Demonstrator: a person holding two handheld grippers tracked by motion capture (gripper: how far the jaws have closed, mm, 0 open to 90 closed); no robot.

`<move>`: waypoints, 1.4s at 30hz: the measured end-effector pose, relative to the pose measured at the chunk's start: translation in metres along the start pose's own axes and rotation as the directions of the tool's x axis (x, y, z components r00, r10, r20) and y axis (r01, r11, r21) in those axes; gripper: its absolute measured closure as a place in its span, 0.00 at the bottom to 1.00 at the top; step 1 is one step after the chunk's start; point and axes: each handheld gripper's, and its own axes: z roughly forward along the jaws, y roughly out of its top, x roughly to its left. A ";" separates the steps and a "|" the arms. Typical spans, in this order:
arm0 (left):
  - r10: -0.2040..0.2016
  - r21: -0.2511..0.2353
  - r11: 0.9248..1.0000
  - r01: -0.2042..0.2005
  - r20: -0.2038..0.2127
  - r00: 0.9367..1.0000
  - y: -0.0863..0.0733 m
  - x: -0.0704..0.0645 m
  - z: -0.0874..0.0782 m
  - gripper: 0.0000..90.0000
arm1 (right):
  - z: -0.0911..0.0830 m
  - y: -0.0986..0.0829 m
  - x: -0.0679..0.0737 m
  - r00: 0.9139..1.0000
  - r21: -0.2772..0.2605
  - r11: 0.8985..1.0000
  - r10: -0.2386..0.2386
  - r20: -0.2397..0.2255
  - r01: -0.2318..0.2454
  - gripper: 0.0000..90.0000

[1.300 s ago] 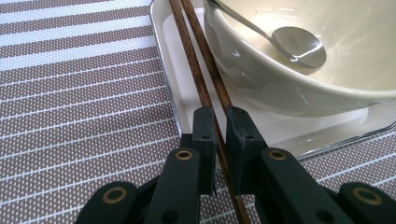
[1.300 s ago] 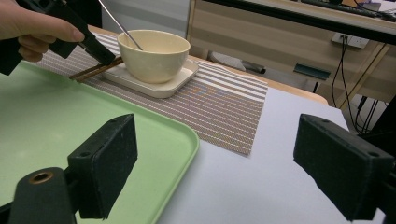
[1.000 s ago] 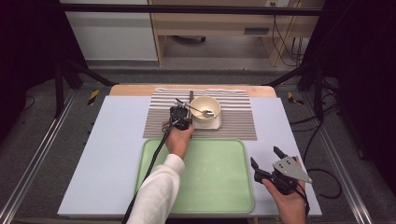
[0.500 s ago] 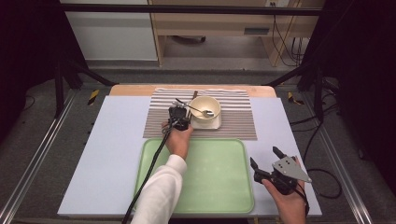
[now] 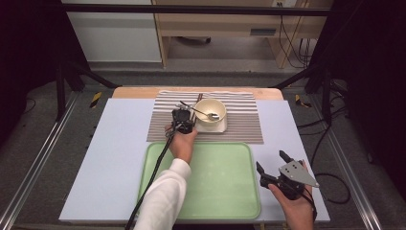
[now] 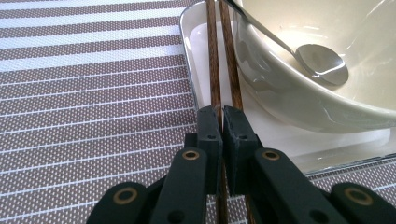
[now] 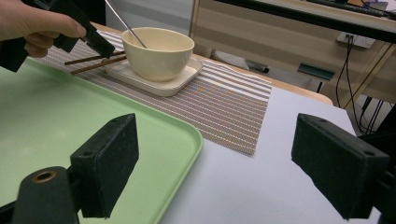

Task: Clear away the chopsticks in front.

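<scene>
Chopsticks (image 6: 223, 60): dark wooden pair, lying side by side across the edge of a white square plate (image 6: 196, 42), just beside the cream bowl (image 6: 327, 93) standing on it. Spoon (image 6: 322, 63) rests inside bowl, handle leaning out over the rim. Plate sits on striped placemat (image 5: 244, 129), at far middle of the surface (image 5: 110, 158).

Left tongs (image 6: 223, 122): jaws nearly closed, clamped on the chopsticks at their near ends.

Right tongs (image 5: 271, 162): jaws spread wide, holding nothing, off the right edge of the green tray (image 5: 225, 187), well apart from the bowl.
</scene>
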 end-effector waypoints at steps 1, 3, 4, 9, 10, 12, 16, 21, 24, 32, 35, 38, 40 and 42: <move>-0.002 0.000 1.000 0.002 0.000 1.000 0.000 0.000 0.000 0.95 | 0.000 0.000 0.000 1.000 0.000 1.000 0.000 0.000 0.000 0.17; 0.000 -0.001 1.000 0.000 -0.001 1.000 0.001 0.001 -0.001 0.95 | 0.000 0.000 0.000 1.000 0.000 1.000 0.001 0.000 -0.001 0.17; -0.001 0.000 1.000 0.001 0.001 1.000 0.001 0.001 -0.001 0.95 | 0.000 0.000 0.000 1.000 0.000 1.000 0.000 -0.001 0.000 0.17; 0.000 0.007 1.000 0.000 0.000 1.000 0.000 0.001 0.000 0.95 | 0.000 0.000 0.000 1.000 0.001 1.000 0.001 -0.001 -0.001 0.17; 0.002 0.006 1.000 -0.002 0.000 1.000 -0.001 0.001 0.000 0.95 | 0.000 0.000 0.000 1.000 0.001 1.000 0.001 -0.001 -0.001 0.17; 0.008 0.007 1.000 -0.008 0.001 1.000 -0.001 0.001 0.001 0.96 | 0.000 0.000 0.000 1.000 0.001 1.000 0.000 -0.001 0.000 0.17; 0.011 0.000 1.000 -0.011 -0.003 1.000 -0.002 0.002 0.000 0.96 | 0.000 0.000 0.000 1.000 -0.001 1.000 0.000 -0.003 0.000 0.17; 0.010 -0.008 1.000 -0.010 -0.008 1.000 -0.001 0.003 -0.002 0.96 | 0.000 0.000 0.000 1.000 0.000 1.000 0.000 -0.005 0.000 0.17; 0.012 -0.008 1.000 -0.012 -0.011 1.000 0.000 0.005 -0.004 0.96 | 0.000 0.000 0.001 1.000 -0.001 1.000 0.000 -0.008 0.000 0.17; 0.019 -0.008 1.000 -0.019 -0.013 1.000 -0.001 0.005 -0.004 0.96 | 0.000 0.000 0.001 1.000 -0.001 1.000 -0.001 -0.008 0.001 0.17; 0.022 -0.003 1.000 -0.022 -0.009 1.000 -0.002 0.004 -0.003 0.96 | 0.000 0.000 0.001 1.000 -0.001 1.000 -0.001 -0.008 0.001 0.17; 0.017 -0.013 1.000 -0.017 -0.009 1.000 -0.002 0.004 -0.003 0.96 | 0.000 0.000 0.001 1.000 -0.001 1.000 0.000 -0.009 0.000 0.17; 0.021 -0.014 1.000 -0.021 -0.009 1.000 -0.003 0.005 -0.004 0.96 | 0.000 0.000 0.001 1.000 -0.002 1.000 0.001 -0.010 -0.001 0.17; 0.025 -0.015 1.000 -0.025 -0.011 1.000 -0.003 0.006 -0.005 0.96 | 0.000 0.001 0.001 1.000 -0.002 1.000 0.000 -0.010 0.000 0.17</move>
